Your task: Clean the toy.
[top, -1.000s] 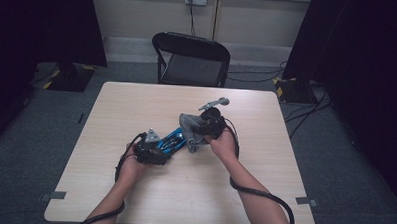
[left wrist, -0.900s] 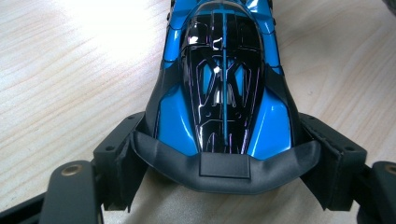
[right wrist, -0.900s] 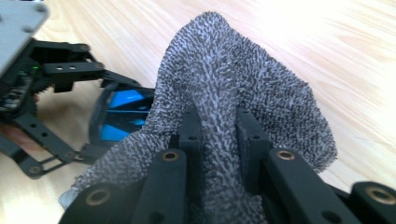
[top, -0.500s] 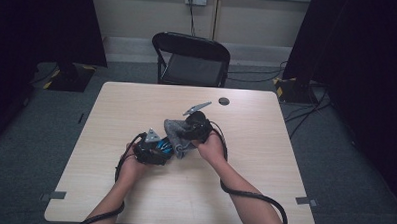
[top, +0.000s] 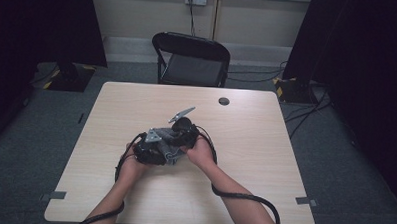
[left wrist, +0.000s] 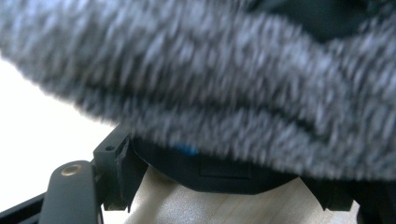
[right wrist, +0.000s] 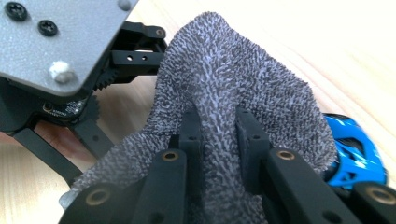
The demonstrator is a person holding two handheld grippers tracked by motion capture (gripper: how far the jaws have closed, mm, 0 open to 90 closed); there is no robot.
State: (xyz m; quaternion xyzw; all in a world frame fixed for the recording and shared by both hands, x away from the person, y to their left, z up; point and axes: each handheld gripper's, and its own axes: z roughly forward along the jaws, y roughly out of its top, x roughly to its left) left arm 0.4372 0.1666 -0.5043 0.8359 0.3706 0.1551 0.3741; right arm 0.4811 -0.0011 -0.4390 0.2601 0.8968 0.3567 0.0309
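Left gripper low on tabletop, jaws spread wide around blue toy car, clamping it. Grey cloth draped over car. Right gripper just beside, jaws narrow, pinching fold of cloth.

Both forearms came in from the near edge and met mid-table. The right gripper had its fingers pinched tight on a fold of cloth. The left gripper was held wide around a toy car, touching the right one.
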